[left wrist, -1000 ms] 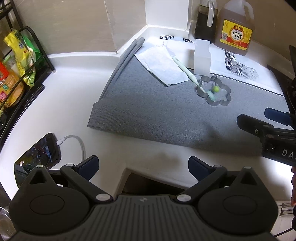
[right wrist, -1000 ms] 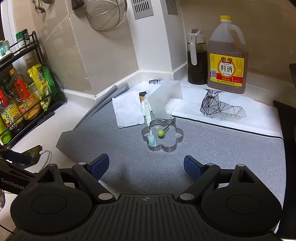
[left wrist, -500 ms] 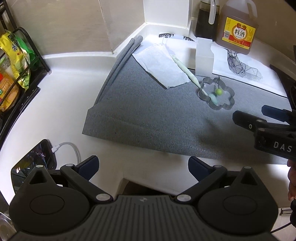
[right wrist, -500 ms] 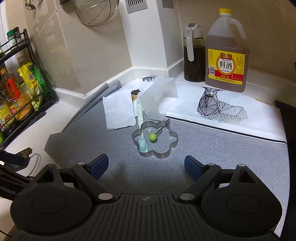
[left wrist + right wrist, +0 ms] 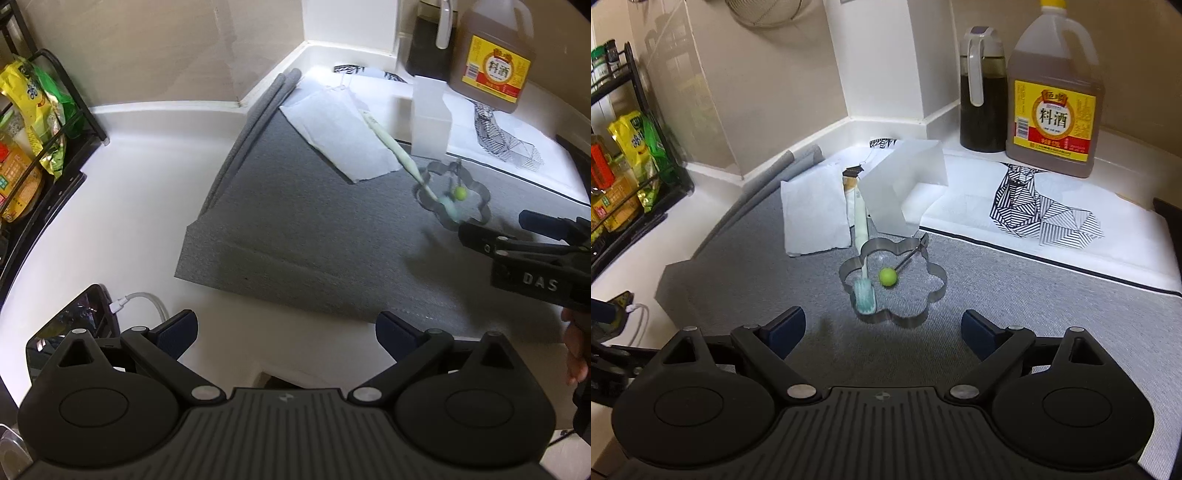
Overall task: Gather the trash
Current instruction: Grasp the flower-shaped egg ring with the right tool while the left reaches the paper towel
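A white paper napkin (image 5: 812,216) (image 5: 340,136) lies flat on the grey mat (image 5: 997,295) (image 5: 314,229). A pale green toothbrush (image 5: 862,258) (image 5: 391,146) rests with its head inside a flower-shaped metal ring (image 5: 894,280) (image 5: 454,195), whose handle ends in a small green ball (image 5: 887,277). A frosted white plastic box (image 5: 905,184) (image 5: 430,118) lies behind them. My right gripper (image 5: 882,328) is open just short of the ring, nothing between its fingers. My left gripper (image 5: 286,332) is open over the counter's front edge, holding nothing.
A big cooking wine jug (image 5: 1054,99) and a dark oil bottle (image 5: 982,92) stand at the back. A white cloth with a geometric deer print (image 5: 1045,210) lies right. A black rack of packets (image 5: 624,166) stands left. A phone on a cable (image 5: 70,328) lies near the front.
Both grippers have moved forward toward the mat. The right one has closed in on the metal ring and toothbrush. Both stayed open.
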`<state>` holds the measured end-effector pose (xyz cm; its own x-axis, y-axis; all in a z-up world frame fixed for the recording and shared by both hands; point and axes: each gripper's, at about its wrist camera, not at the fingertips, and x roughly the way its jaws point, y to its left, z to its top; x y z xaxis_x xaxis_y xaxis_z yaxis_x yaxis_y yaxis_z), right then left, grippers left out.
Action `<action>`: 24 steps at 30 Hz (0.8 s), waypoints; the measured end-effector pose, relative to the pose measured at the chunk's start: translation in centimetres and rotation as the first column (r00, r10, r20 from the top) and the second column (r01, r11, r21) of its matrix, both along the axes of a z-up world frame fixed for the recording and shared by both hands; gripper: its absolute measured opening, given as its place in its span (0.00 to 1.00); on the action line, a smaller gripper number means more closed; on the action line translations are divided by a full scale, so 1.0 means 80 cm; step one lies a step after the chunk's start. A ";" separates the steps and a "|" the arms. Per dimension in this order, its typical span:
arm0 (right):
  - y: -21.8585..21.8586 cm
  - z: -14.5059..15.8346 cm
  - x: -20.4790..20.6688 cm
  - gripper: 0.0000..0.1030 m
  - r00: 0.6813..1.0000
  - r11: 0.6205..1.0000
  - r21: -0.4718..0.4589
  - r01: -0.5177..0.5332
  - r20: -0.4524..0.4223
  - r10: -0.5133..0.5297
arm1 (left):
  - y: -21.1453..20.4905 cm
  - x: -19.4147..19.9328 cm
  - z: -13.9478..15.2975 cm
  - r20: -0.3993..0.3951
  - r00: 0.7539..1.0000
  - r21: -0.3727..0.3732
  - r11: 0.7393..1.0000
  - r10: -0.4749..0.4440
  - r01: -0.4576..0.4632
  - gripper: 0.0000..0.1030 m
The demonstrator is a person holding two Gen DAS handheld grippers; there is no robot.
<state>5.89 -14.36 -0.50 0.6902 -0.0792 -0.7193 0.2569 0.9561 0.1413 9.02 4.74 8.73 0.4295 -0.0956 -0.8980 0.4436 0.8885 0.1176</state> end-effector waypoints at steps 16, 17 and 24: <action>0.006 -0.036 0.059 0.83 1.000 0.989 -0.147 -0.031 -0.002 0.031 | 0.002 0.023 0.000 -0.004 0.999 -0.007 0.999 0.044 -0.044 1.00; 0.008 -0.034 0.055 0.83 0.999 0.987 -0.159 -0.034 0.015 0.037 | 0.000 0.027 0.000 -0.001 0.999 -0.008 0.999 0.044 -0.044 1.00; 0.009 -0.008 0.024 0.82 0.995 0.984 -0.178 -0.006 0.097 0.024 | -0.030 0.074 -0.002 0.001 0.998 -0.072 0.996 0.059 -0.059 1.00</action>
<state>7.84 -13.63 -1.10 0.7588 -0.1885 -0.6234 0.2354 0.9719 -0.0073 14.94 2.34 8.58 0.4391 -0.1344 -0.8883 0.3900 0.9192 0.0538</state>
